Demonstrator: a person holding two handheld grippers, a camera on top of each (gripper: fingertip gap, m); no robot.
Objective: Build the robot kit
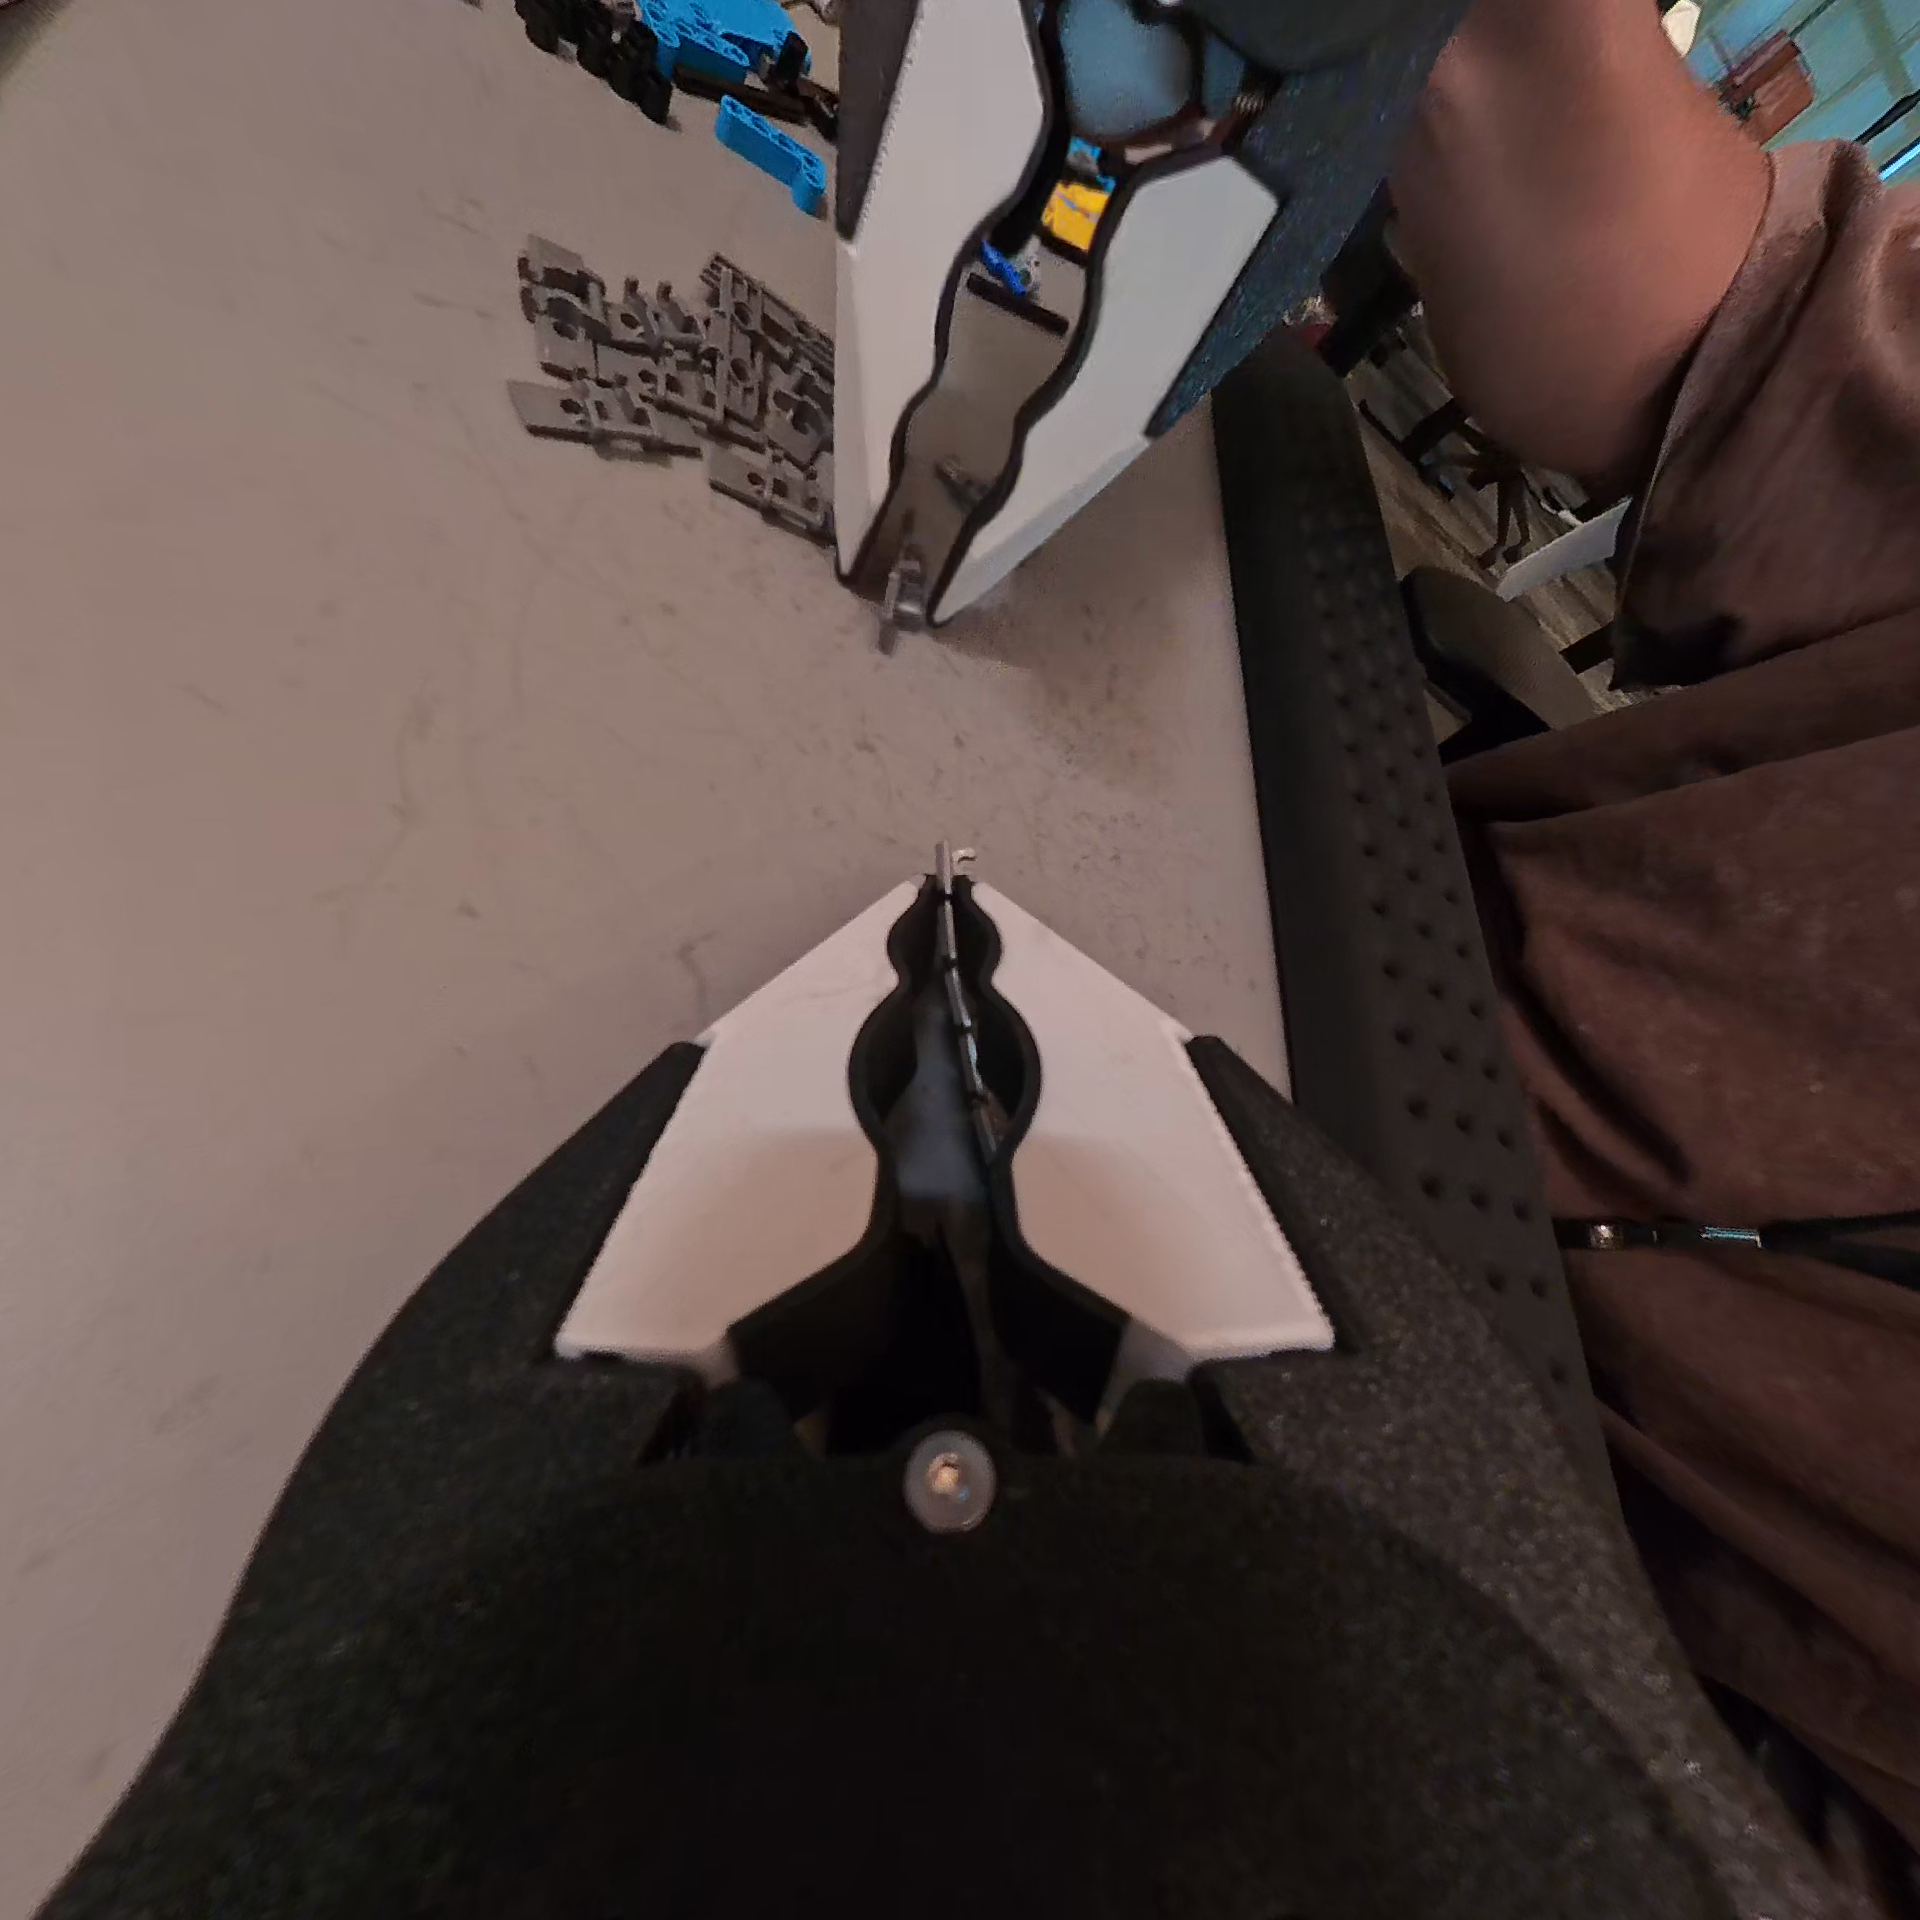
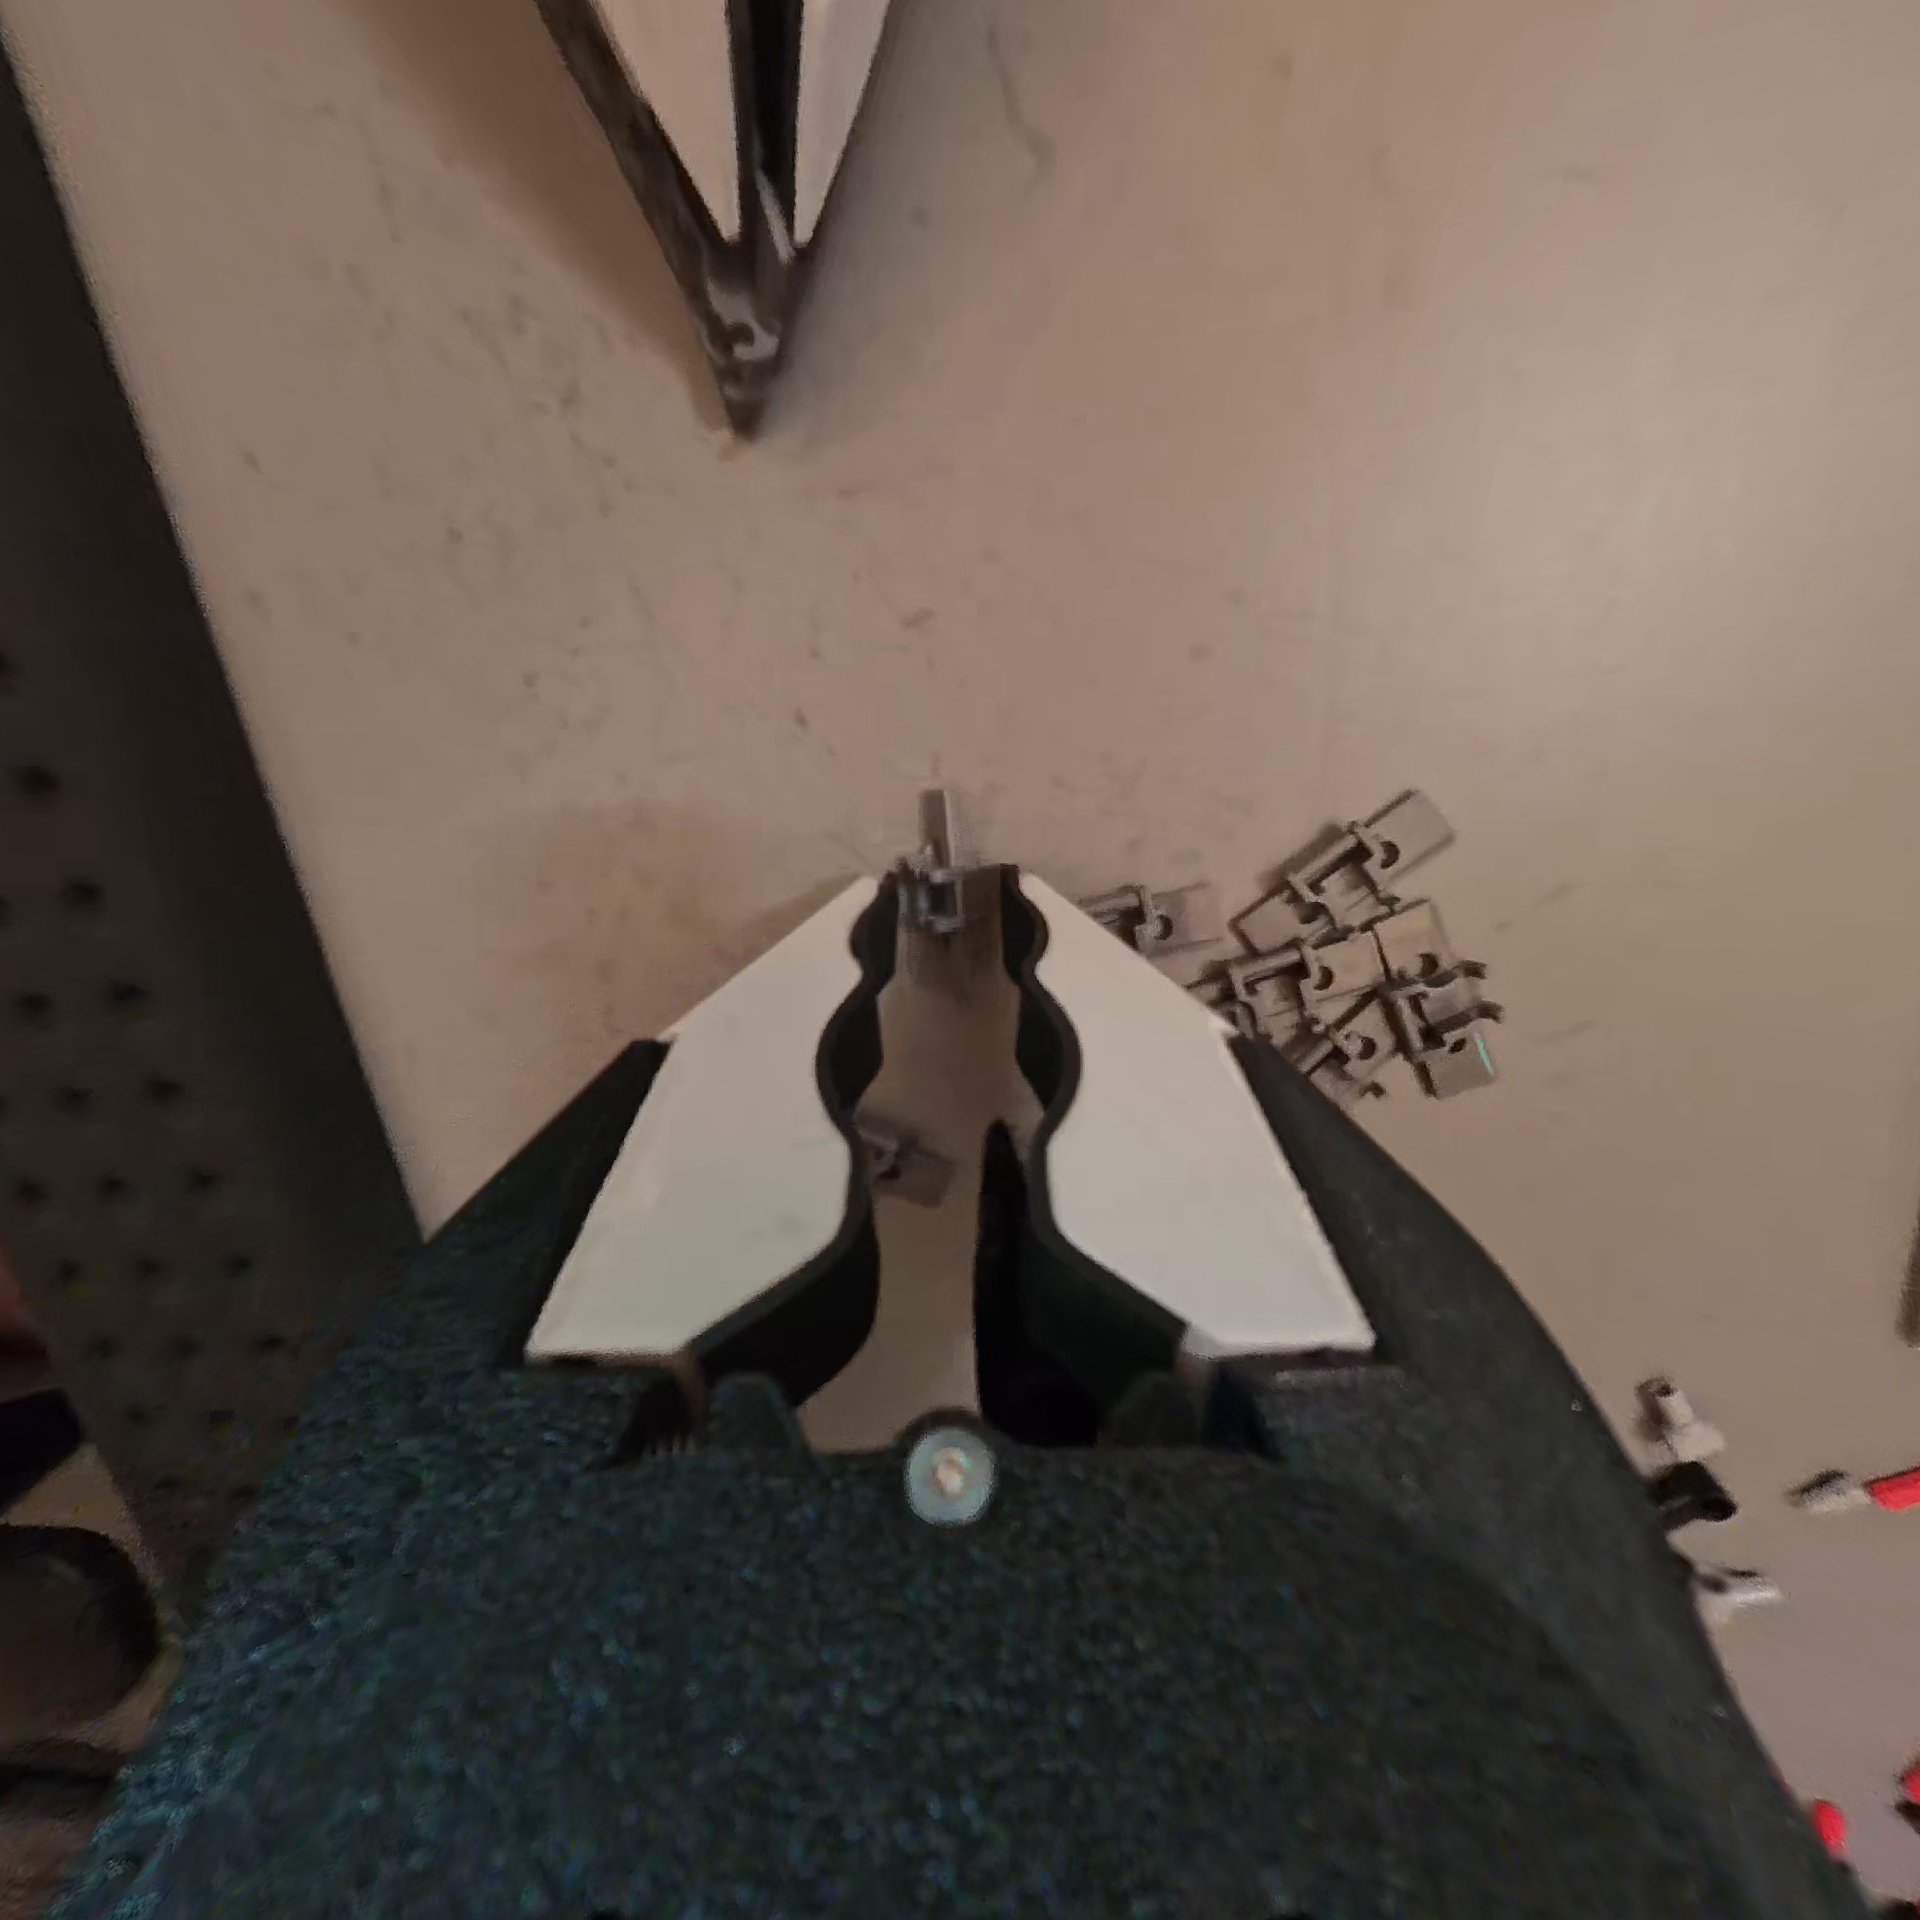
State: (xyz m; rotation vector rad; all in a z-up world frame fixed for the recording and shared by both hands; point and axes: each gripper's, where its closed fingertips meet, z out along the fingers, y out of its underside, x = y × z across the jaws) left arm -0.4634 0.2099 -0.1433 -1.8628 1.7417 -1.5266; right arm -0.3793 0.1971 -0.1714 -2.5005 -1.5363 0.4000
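Beige table (image 2: 1351,520); grey links (image 2: 1351,977) beside right gripper (image 2: 940,883)

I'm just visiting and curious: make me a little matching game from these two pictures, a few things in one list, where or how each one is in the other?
Things:
1. left tongs
2. right tongs
3. pile of grey links
4. blue pieces

States or places:
A. lying loose on the table, right of the right tongs
B. at the table's far edge in the left wrist view
C. shut on a thin chain strip held edge-on
D. pinching one small grey link at the tips

Pairs: 1-C, 2-D, 3-A, 4-B
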